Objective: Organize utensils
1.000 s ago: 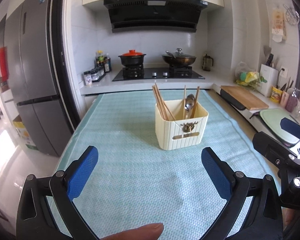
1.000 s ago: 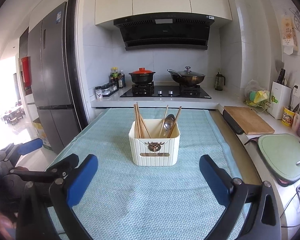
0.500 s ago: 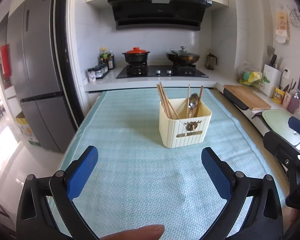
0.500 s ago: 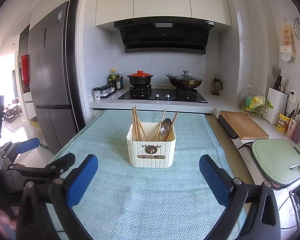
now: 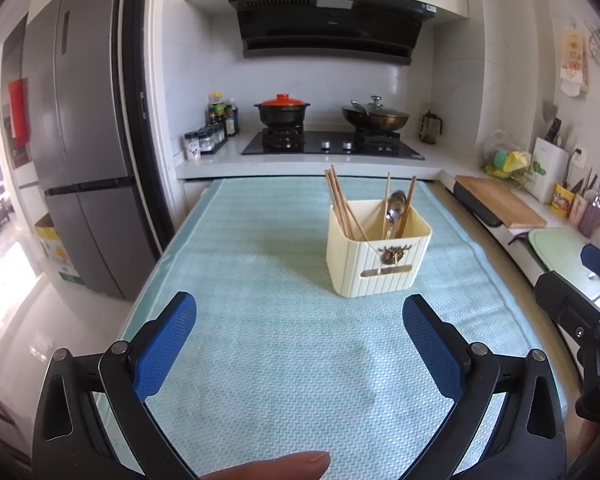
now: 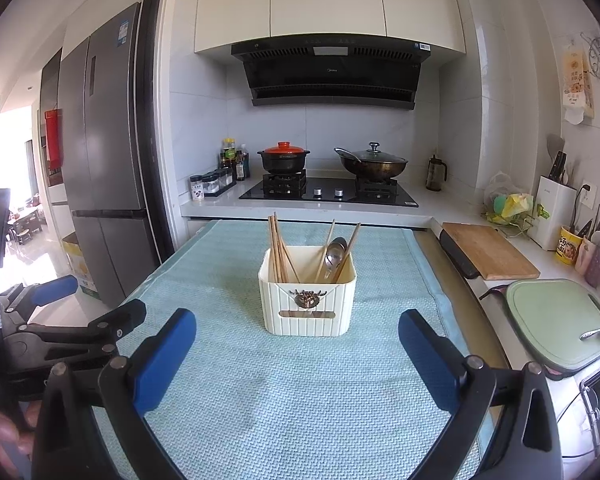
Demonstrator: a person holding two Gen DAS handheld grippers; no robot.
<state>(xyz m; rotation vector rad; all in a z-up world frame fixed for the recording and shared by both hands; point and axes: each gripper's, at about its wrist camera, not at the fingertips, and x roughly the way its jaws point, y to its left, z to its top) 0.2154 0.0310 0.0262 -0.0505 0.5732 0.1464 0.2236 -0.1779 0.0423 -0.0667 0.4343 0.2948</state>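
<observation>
Left wrist view: the cream utensil holder [image 5: 379, 251] stands upright on the teal mat [image 5: 260, 340], ahead and slightly right of the left gripper [image 5: 299, 312]. Chopsticks [image 5: 342, 204] lean in its left compartment, while spoons [image 5: 395, 210] with a few more sticks stand in its right one, a sorting that suggests the utensils are already organized. No loose utensil shows on the mat. The left gripper's blue pads [image 5: 164, 344] are spread wide and hold nothing; it is held level above the near mat, well apart from the holder, and a fingertip [image 5: 272, 466] of the person shows at the bottom edge. The other tool shows at the right margin. Right wrist view: the same holder [image 6: 308, 292] sits almost centred ahead of the right gripper [image 6: 297, 328], with the chopsticks [image 6: 278, 246] and the spoons [image 6: 335, 254] in separate compartments. The right gripper's pads [image 6: 428, 364] are likewise fully apart and empty; the tool points straight down the mat [image 6: 300, 400], raised and clear of the holder. The left gripper [image 6: 72, 320] appears at the left, just beside it at similar height, suggesting both hands stand off from the work.
</observation>
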